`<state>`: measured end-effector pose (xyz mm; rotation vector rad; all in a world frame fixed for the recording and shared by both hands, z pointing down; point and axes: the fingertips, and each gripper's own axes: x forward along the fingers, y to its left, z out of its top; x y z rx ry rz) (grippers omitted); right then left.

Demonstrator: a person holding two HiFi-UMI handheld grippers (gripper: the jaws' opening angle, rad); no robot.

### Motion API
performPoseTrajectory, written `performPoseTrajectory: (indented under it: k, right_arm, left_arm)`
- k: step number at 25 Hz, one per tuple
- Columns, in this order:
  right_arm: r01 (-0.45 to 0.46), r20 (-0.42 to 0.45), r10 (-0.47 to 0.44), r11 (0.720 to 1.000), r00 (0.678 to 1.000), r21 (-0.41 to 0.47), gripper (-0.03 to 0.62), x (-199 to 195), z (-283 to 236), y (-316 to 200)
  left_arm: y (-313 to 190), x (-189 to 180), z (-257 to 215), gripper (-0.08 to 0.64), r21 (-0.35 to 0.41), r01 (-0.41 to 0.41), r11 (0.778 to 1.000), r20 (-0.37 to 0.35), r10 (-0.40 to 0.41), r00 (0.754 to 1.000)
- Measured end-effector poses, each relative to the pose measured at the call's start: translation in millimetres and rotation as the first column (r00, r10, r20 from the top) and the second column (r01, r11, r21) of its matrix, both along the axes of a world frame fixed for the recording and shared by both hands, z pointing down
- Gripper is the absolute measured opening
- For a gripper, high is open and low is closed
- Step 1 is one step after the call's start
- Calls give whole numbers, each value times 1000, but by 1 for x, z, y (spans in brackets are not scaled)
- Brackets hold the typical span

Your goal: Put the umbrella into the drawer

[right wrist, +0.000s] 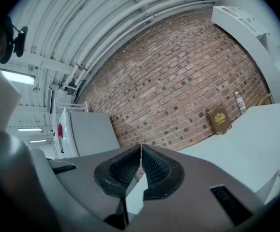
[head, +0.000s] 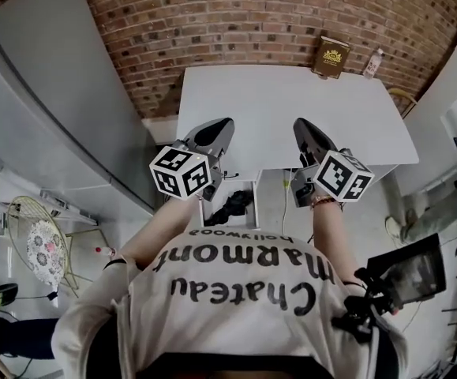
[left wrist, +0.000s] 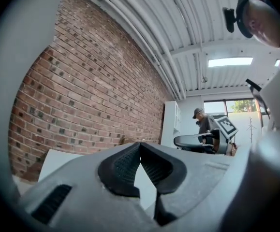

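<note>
Both grippers are held up level in front of my chest, pointing at the white table [head: 291, 109] and the brick wall. The left gripper [head: 225, 126] is shut with nothing in it; in its own view the ribbed pads meet at the tips [left wrist: 140, 144]. The right gripper [head: 301, 126] is shut and empty too, its tips touching [right wrist: 140, 146]. Below the table's front edge stands a white open-topped drawer [head: 249, 204] with a dark object [head: 233, 206] in it, perhaps the umbrella; I cannot tell for sure.
A brown box [head: 331, 57] and a small bottle [head: 373, 63] stand at the table's far edge against the wall. A tall grey cabinet [head: 54, 93] is at the left, a dark screen [head: 413, 271] at the right. Another person [left wrist: 205, 127] is far off.
</note>
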<state>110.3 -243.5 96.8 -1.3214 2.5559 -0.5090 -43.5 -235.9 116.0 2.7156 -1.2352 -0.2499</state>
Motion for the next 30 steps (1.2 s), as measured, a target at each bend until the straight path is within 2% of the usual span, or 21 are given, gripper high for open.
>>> performPoseTrajectory:
  k: [2, 4, 8, 11, 18, 30]
  right_arm:
    - [-16, -45, 15, 1000, 999, -2, 18, 5, 5, 0]
    - [-32, -74, 30, 999, 997, -21, 18, 12, 16, -2]
    - [-74, -100, 66, 994, 993, -74, 18, 26, 40, -4]
    - [-105, -127, 93, 990, 988, -95, 17, 37, 55, -4]
    - [-158, -162, 137, 980, 977, -125, 17, 56, 75, -4]
    - [-187, -191, 150, 963, 970, -193, 17, 67, 106, -1]
  left_arm:
    - [-3, -5, 3, 17, -8, 55, 998, 5, -55, 998]
    - [-4, -4, 9, 17, -14, 75, 997, 12, -75, 997]
    - [-5, 5, 31, 17, -43, 79, 996, 53, -77, 996]
    - [-5, 11, 48, 17, -81, 72, 994, 51, -68, 996]
    - [-3, 14, 63, 17, -99, 72, 993, 73, -64, 995]
    - [2, 2, 88, 17, -161, 99, 982, 90, -85, 992]
